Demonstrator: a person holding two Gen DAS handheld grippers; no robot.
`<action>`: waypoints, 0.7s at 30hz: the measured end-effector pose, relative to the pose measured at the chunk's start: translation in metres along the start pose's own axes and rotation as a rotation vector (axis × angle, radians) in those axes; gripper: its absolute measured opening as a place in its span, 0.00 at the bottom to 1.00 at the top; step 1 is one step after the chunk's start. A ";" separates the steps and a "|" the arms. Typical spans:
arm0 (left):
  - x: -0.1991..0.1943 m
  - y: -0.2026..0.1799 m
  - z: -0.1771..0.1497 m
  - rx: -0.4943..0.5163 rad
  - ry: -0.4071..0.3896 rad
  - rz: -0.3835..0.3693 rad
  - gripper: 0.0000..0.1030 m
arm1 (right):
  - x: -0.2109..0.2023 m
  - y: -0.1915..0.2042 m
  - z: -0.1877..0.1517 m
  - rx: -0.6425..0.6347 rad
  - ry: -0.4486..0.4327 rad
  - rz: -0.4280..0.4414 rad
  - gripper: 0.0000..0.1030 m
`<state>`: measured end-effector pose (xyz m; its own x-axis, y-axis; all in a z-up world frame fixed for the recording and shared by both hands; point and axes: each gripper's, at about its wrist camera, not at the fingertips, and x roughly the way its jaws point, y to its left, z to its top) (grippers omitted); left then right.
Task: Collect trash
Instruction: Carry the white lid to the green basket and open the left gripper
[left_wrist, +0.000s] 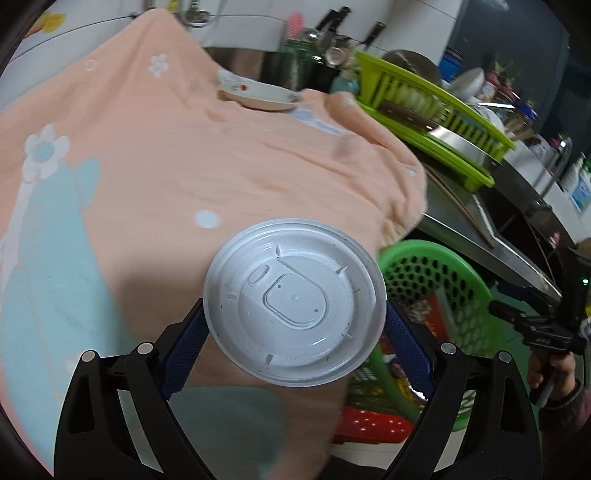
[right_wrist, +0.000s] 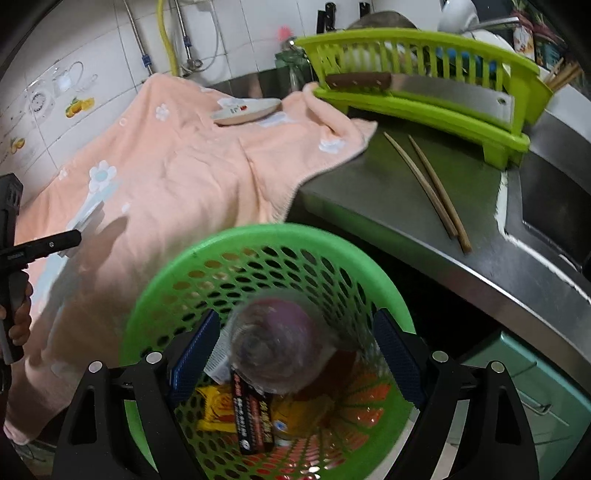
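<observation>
My left gripper (left_wrist: 295, 343) is shut on a white plastic cup lid (left_wrist: 295, 302), with a blue pad against each edge. It holds the lid flat over a peach flowered towel (left_wrist: 184, 155), just left of the green mesh basket (left_wrist: 436, 266). My right gripper (right_wrist: 295, 354) hangs open above the same basket (right_wrist: 258, 236). A blurred clear plastic cup (right_wrist: 277, 343) shows between its fingers, with a gap to each pad. Under the cup, a yellow wrapper (right_wrist: 218, 406) and a black packet (right_wrist: 251, 417) lie in the basket.
A flowered plate (right_wrist: 247, 110) rests on the towel at the back. A lime dish rack (right_wrist: 424, 103) holding a cleaver stands on the steel counter (right_wrist: 369, 206), with two chopsticks (right_wrist: 428, 188) in front. A sink is at far right.
</observation>
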<state>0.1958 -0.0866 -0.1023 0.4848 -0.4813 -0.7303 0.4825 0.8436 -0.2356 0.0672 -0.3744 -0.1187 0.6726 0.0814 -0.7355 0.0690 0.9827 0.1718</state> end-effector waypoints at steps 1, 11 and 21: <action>0.001 -0.004 0.000 0.004 0.002 -0.010 0.87 | 0.001 -0.003 -0.003 0.001 0.007 -0.001 0.80; 0.029 -0.068 -0.009 0.104 0.065 -0.096 0.87 | -0.010 -0.032 -0.030 0.074 0.002 -0.016 0.80; 0.053 -0.110 -0.025 0.196 0.148 -0.096 0.90 | -0.026 -0.052 -0.050 0.150 -0.018 -0.030 0.80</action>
<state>0.1503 -0.1991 -0.1313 0.3244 -0.5047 -0.8000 0.6603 0.7264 -0.1905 0.0093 -0.4194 -0.1408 0.6812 0.0483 -0.7305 0.1977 0.9486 0.2471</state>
